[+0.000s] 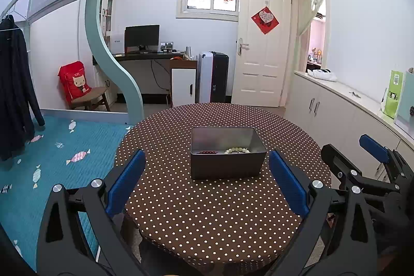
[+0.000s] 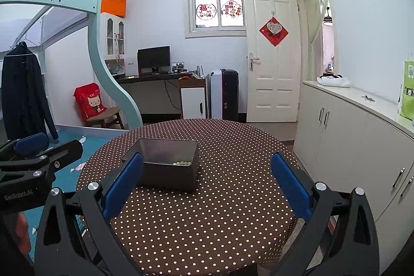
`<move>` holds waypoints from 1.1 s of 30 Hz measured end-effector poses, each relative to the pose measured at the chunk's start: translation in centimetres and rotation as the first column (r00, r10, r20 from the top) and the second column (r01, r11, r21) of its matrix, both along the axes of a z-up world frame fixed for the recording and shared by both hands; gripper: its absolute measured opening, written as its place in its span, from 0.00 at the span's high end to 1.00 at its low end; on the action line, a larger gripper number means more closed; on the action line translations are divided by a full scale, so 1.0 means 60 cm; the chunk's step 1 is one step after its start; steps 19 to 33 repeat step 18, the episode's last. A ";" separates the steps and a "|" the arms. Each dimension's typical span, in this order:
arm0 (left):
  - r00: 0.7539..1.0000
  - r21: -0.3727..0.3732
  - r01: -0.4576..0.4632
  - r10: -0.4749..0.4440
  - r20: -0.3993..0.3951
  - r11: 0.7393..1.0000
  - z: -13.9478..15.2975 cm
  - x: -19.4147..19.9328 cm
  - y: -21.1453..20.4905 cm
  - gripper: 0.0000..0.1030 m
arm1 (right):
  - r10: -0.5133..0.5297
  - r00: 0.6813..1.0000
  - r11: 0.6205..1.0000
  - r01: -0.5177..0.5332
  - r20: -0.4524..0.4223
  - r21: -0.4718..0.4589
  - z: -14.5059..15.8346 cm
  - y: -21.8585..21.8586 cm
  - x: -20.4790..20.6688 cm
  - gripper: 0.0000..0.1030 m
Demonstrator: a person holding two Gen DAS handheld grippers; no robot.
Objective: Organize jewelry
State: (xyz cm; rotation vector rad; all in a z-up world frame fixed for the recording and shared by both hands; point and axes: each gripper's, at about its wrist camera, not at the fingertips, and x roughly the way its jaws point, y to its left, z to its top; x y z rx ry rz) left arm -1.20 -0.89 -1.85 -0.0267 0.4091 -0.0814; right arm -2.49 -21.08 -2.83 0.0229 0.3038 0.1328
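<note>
Two bead bracelets are lying inside the metal tin (image 1: 227,154) in our left wrist view: a dark red bracelet (image 1: 207,153) and a pale green bracelet (image 1: 236,150), side by side against its near wall, while the tin is sitting near the middle of the polka-dot worktop (image 1: 207,211). We are holding the left gripper (image 1: 207,180) with its jaws spread wide and gripping nothing, hovering short of the tin, and the right gripper (image 1: 372,154) is showing at the right edge. Moving to the right wrist view, we are seeing the tin (image 2: 168,172) left of centre, with only the pale beads (image 2: 182,162) peeking over its wall. The right gripper (image 2: 207,185) is likewise spread wide and carrying nothing. No loose jewelry is showing on the cloth, so we are judging the sorting close to done; any further reach should be coming down from above, clearing the rim so the tin is not getting nudged.
</note>
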 end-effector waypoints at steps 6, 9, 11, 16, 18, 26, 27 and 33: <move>1.000 -0.001 0.002 -0.002 0.001 1.000 0.003 -0.003 0.001 0.07 | 0.002 1.000 1.000 -0.002 -0.004 0.004 0.001 0.002 0.001 0.07; 1.000 -0.003 0.003 -0.003 0.003 1.000 0.005 -0.004 0.001 0.07 | 0.006 1.000 1.000 -0.006 -0.003 0.005 0.002 0.003 0.001 0.07; 1.000 -0.003 0.003 -0.003 0.007 1.000 0.007 -0.006 0.002 0.07 | 0.008 1.000 1.000 -0.008 -0.004 0.010 0.003 0.001 0.002 0.07; 1.000 -0.003 0.002 -0.002 0.003 1.000 0.006 -0.007 0.005 0.07 | 0.008 1.000 1.000 -0.008 -0.008 0.007 0.003 0.003 0.002 0.07; 1.000 -0.002 0.002 -0.002 0.003 1.000 0.007 -0.008 0.005 0.07 | 0.008 1.000 1.000 -0.008 -0.010 0.008 0.003 0.004 0.002 0.07; 1.000 -0.002 0.002 -0.002 0.003 1.000 0.007 -0.008 0.005 0.07 | 0.008 1.000 1.000 -0.008 -0.010 0.008 0.003 0.004 0.002 0.07; 1.000 -0.002 0.002 -0.002 0.003 1.000 0.007 -0.008 0.005 0.07 | 0.008 1.000 1.000 -0.008 -0.010 0.008 0.003 0.004 0.002 0.07; 1.000 -0.002 0.002 -0.002 0.003 1.000 0.007 -0.008 0.005 0.07 | 0.008 1.000 1.000 -0.008 -0.010 0.008 0.003 0.004 0.002 0.07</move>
